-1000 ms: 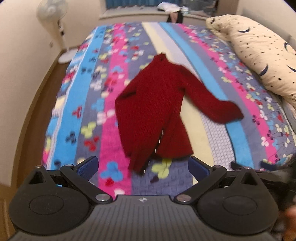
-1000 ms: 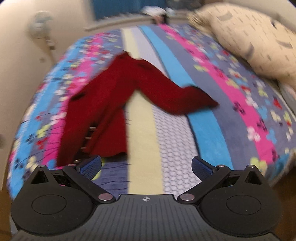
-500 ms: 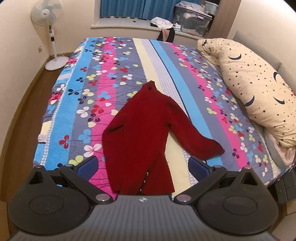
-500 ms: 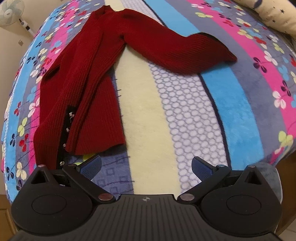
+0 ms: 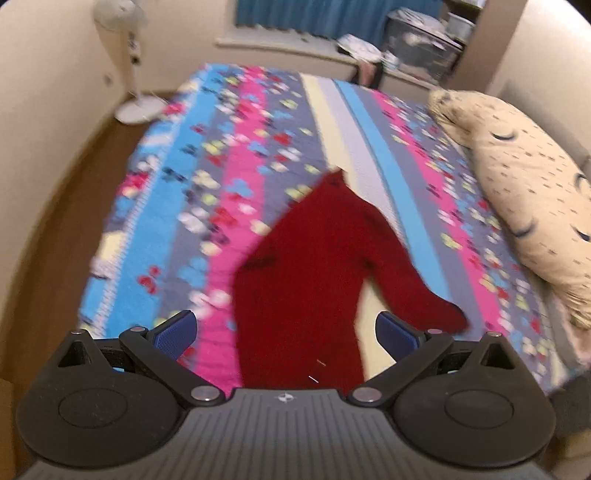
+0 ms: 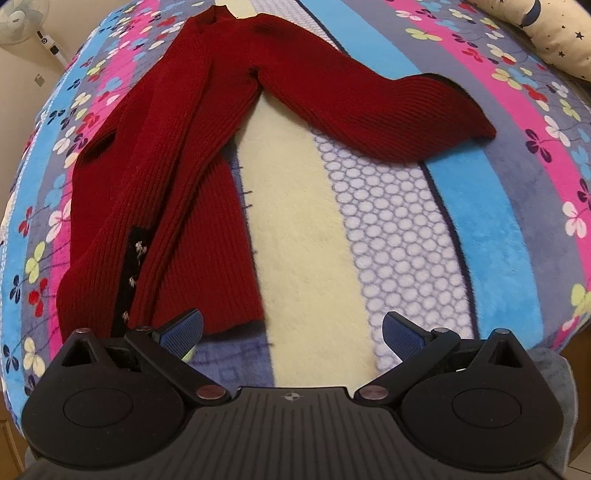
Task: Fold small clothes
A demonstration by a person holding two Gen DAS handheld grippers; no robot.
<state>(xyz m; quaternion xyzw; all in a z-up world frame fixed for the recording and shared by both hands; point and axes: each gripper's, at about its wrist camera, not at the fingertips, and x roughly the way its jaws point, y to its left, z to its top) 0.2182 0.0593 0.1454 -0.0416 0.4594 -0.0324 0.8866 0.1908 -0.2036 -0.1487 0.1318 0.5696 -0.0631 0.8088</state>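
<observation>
- Both my grippers, left gripper [image 5: 285, 328] and right gripper [image 6: 292, 331], are spread wide, holding nothing.
- Red sweater [image 6: 207, 147] lies flat on the bedspread [image 6: 406, 229], left-center of the right view.
- I'd grab the outstretched sleeve [image 6: 388, 107], upper right, near the cuff and fold it inward.

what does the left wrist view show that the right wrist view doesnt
Only the left wrist view shows the blue curtains, the window ledge piled with clutter, the wooden floor and the white fan's round base.

Only the right wrist view shows the knit ribbing and the small metal buttons on a dark strip near the hem.

Both show the dark red ribbed sweater lying flat on the striped floral blanket, one sleeve stretched out, the star-and-moon cream pillow, and an open, empty gripper.
</observation>
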